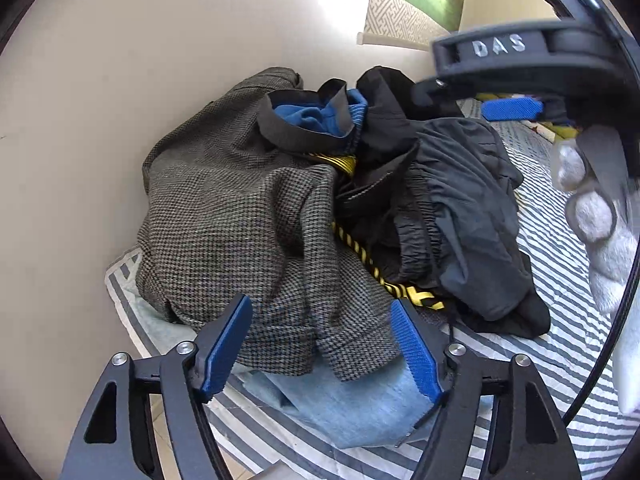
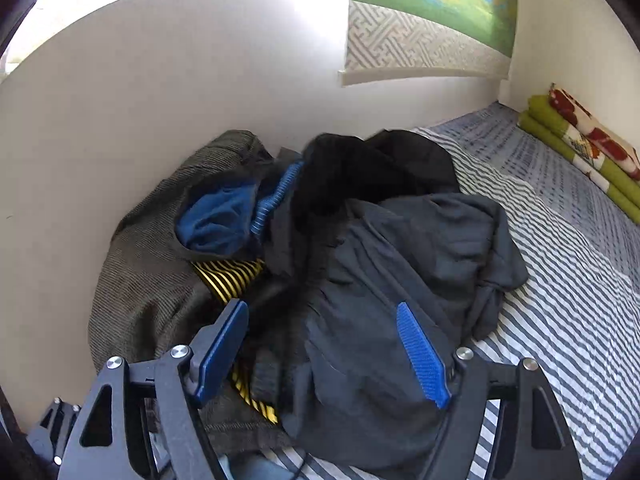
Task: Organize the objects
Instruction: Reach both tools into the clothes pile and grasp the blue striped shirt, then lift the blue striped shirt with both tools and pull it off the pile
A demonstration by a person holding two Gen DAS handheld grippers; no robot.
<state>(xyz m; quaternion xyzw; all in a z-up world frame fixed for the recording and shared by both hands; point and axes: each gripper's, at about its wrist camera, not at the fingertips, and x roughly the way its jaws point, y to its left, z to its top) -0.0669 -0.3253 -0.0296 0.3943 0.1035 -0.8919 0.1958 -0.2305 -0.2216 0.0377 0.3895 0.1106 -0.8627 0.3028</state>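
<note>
A heap of clothes lies on a striped bed against the wall. On its left is a grey houndstooth jacket (image 1: 224, 216) (image 2: 148, 276). A dark grey-black garment (image 1: 460, 216) (image 2: 400, 272) lies on the right, with a blue garment (image 1: 316, 116) (image 2: 216, 220) and a yellow-black striped one (image 1: 360, 256) (image 2: 232, 280) showing between them. A light blue garment (image 1: 352, 404) lies under the near edge. My left gripper (image 1: 320, 348) is open just above the jacket's near hem. My right gripper (image 2: 320, 352) is open over the dark garment; it also shows at the upper right of the left wrist view (image 1: 516, 108).
The striped bedsheet (image 2: 560, 280) (image 1: 552, 264) stretches right of the heap. A folded green and floral blanket (image 2: 580, 140) lies at the far right by the wall. A wall hanging (image 2: 432, 12) (image 1: 416, 4) hangs above. A white-gloved hand (image 1: 600, 216) holds the right gripper.
</note>
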